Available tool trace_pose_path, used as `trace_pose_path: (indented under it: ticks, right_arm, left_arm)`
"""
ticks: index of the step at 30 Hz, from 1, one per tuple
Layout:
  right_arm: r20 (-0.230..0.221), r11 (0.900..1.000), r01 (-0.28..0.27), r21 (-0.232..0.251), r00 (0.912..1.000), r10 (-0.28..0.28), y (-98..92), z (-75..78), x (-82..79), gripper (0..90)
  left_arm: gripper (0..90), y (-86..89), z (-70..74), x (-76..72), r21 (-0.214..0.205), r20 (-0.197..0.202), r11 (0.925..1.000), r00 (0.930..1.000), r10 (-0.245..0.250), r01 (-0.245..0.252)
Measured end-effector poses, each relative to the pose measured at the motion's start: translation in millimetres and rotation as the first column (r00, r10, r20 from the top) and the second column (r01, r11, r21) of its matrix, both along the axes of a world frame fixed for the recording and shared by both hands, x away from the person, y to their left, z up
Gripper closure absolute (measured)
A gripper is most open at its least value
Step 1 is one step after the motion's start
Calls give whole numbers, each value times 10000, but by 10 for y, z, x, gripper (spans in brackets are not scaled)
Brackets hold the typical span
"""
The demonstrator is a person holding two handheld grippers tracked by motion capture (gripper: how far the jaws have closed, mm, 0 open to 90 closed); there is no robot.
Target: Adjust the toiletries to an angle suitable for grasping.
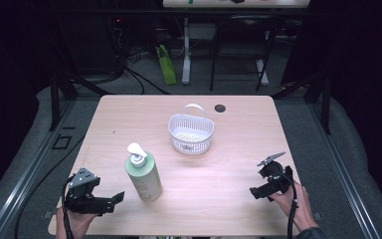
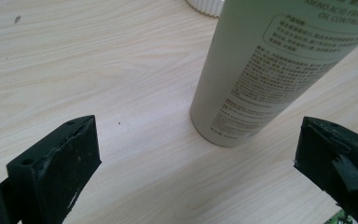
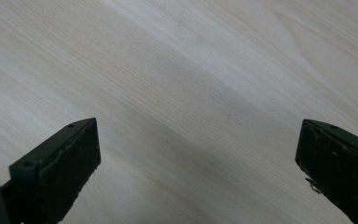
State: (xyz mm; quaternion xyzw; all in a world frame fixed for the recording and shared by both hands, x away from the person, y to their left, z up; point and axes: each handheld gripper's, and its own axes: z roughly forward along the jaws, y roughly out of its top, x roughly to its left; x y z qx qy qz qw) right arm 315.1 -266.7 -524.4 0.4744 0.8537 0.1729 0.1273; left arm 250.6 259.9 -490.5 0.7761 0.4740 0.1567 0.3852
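Note:
A pale green pump bottle [image 1: 144,175] with a white pump head stands upright on the wooden table [image 1: 229,199], left of centre. Its printed lower body [image 2: 261,79] rises just ahead of my left gripper [image 2: 196,154], whose black jaws stand wide apart with nothing between them. In the high view the left gripper [image 1: 110,200] rests at the table's front left, pointing at the bottle's base. A white slotted basket [image 1: 191,132] with a handle sits behind the bottle, mid-table. My right gripper [image 1: 259,191], at the front right, is open over bare wood [image 3: 191,93].
A small dark round hole [image 1: 220,108] sits in the tabletop near the far edge. Beyond the table are dark floor, table legs, cables and a green object [image 1: 166,64]. Hands hold both grippers at the near edge.

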Motion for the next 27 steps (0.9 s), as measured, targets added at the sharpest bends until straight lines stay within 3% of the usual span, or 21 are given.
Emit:
trace_pose_path:
  ticks: [6, 13, 18, 27]
  right_arm:
    - [52, 9998, 160, 155, 9999, -161, -34, 15, 14, 0]
    - [65, 9999, 45, 124, 10000, -46, -14, 18, 12, 0]
    - [89, 9993, -63, 365, 9999, 60, 0, 46, 10, 0]
    - [96, 9990, -145, 433, 9999, 141, 37, 54, 11, 0]
  left_arm:
    - [0, 6, 42, 1, -381, 140, 9993, 9999, 19, -14]
    - [0, -49, 105, -15, -388, 386, 9992, 9993, 0, 15]
    - [0, -172, 208, -45, -475, 978, 9979, 9944, -395, 443]
    - [0, -332, 298, -27, -372, 1433, 9957, 9865, -788, 850]
